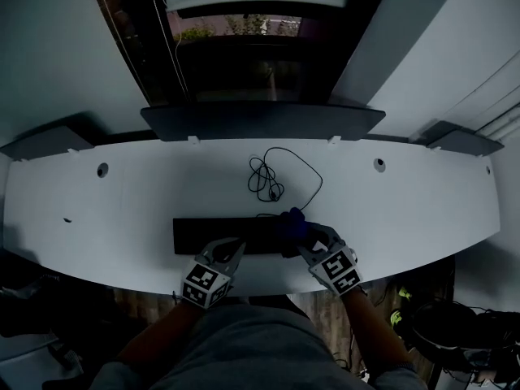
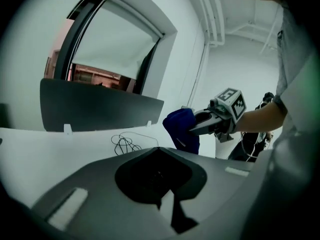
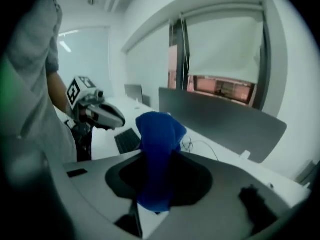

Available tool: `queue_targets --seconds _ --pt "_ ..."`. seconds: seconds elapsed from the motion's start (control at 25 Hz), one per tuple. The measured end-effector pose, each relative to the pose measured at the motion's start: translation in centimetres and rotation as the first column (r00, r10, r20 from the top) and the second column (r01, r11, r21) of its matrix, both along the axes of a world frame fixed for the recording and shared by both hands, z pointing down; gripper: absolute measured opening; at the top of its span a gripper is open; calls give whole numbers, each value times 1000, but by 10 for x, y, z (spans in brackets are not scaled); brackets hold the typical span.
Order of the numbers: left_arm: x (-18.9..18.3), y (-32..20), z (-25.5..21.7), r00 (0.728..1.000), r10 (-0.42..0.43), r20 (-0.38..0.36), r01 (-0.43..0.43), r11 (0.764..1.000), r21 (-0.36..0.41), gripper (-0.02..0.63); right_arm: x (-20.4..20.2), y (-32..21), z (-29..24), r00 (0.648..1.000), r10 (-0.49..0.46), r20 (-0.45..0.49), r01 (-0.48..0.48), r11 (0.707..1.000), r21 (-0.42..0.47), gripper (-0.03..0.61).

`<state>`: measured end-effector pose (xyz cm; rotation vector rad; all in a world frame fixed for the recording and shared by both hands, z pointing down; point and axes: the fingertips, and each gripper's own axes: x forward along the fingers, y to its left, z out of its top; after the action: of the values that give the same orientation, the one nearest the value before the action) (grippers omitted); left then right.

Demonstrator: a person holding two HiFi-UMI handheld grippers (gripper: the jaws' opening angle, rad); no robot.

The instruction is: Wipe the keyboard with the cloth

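Note:
A black keyboard (image 1: 231, 236) lies on the white desk (image 1: 114, 218) near its front edge; its left end also shows in the right gripper view (image 3: 128, 140). My right gripper (image 1: 306, 240) is shut on a dark blue cloth (image 1: 292, 224) over the keyboard's right end. The cloth (image 3: 159, 154) bunches up out of the jaws, and the left gripper view shows it (image 2: 181, 130) hanging from the right gripper (image 2: 196, 127). My left gripper (image 1: 227, 250) hovers over the keyboard's front middle, jaws apart and holding nothing.
A thin black cable (image 1: 272, 177) lies coiled on the desk behind the keyboard. A dark partition panel (image 1: 260, 120) runs along the desk's back edge below a window. Dark clutter and cords (image 1: 455, 323) sit on the floor at the right.

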<state>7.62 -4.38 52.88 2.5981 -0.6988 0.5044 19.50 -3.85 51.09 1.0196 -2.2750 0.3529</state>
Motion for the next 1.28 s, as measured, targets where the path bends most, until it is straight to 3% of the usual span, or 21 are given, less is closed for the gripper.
queue_targets --seconds 0.12,0.32,0.52,0.64,0.92,1.28 --pt "-18 3 -44 998 17 -53 -14 998 65 9 -29 1 -44 991 28 129 -40 995 92 121" --pt "-52 10 -94 994 73 -83 -56 979 197 9 -67 3 -91 976 28 216 -70 979 190 121" --pt "-80 6 -147 985 26 -172 15 973 231 9 -100 4 -135 952 -16 307 -69 961 266 121" --pt "-86 3 -185 967 28 -253 48 957 287 9 -115 3 -163 928 -36 370 -81 952 296 121" --pt "-95 5 -223 968 2 -250 71 957 283 9 -141 0 -212 915 -108 390 -53 923 380 121" --pt "-104 8 -234 963 4 -270 86 944 317 9 -157 1 -226 915 -144 376 -35 902 431 121"
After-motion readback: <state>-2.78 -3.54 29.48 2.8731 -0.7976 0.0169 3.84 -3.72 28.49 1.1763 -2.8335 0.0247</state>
